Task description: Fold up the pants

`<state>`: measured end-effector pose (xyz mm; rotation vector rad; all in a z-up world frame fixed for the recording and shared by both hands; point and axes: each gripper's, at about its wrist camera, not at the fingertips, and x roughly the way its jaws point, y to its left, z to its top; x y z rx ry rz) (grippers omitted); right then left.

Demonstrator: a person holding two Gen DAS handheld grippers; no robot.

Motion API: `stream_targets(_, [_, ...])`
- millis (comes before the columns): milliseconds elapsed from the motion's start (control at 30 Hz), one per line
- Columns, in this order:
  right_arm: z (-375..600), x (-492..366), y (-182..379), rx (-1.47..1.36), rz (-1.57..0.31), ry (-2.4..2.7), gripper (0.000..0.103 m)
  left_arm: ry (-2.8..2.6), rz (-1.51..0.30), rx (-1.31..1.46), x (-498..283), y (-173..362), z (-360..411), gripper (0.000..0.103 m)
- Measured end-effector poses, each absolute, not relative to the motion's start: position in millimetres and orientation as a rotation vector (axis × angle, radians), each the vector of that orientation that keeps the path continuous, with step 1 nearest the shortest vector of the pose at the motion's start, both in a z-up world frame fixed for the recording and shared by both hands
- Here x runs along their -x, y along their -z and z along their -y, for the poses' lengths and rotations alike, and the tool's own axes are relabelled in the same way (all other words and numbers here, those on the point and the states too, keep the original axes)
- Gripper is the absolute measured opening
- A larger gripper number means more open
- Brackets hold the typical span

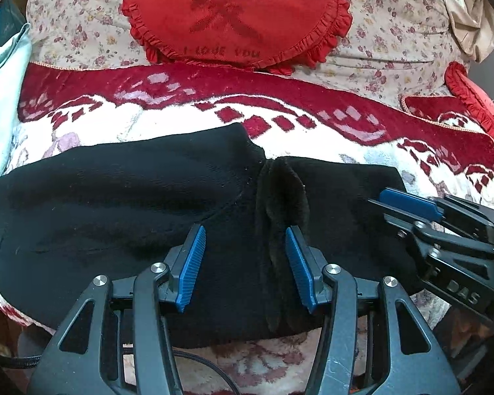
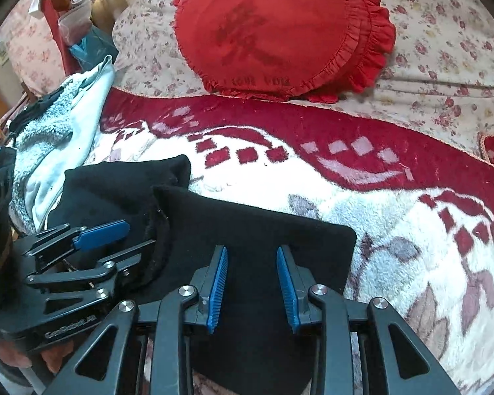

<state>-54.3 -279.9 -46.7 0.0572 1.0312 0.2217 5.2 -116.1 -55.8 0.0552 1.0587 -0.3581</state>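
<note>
Black pants (image 1: 122, 204) lie folded across a red and white blanket (image 1: 168, 112) on a bed. A raised fuzzy fold (image 1: 281, 204) runs through their middle. My left gripper (image 1: 245, 263) is open, its blue pads either side of that fold, just above the cloth. My right gripper (image 2: 252, 283) is open over the right end of the pants (image 2: 253, 227), near their square corner. It also shows in the left wrist view (image 1: 408, 210), at the right. The left gripper also shows in the right wrist view (image 2: 115, 243), at the left.
A red heart-shaped frilled cushion (image 1: 233, 13) lies on a floral sheet (image 1: 395, 33) behind the blanket. A second red cushion (image 1: 471, 98) sits at the right. Pale blue and grey clothes (image 2: 59, 138) are piled at the left, touching the pants. A cable (image 1: 194, 362) hangs below the left gripper.
</note>
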Motion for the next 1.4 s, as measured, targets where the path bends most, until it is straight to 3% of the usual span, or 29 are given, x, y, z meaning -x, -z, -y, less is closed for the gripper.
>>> stream_targets(500, [264,86,43,-0.02,-1.059,-0.272,0.034,0.364,-1.087,0.016,2,49,102,0.05])
stream_targets(1067, [178,44,38,0.001,-1.019,-0.452,0.036,0.192,-1.092,0.164,11,38,1,0.05])
stream_targets(1200, [156,34,36,-0.01,-1.007,-0.517,0.043,0.162,-1.089,0.235,14,38,-25,0.062])
stream_targets(1400, [112,20,39,0.048,-1.014,-0.595,0.044,0.113,-1.084,0.31,16,35,-58,0.062])
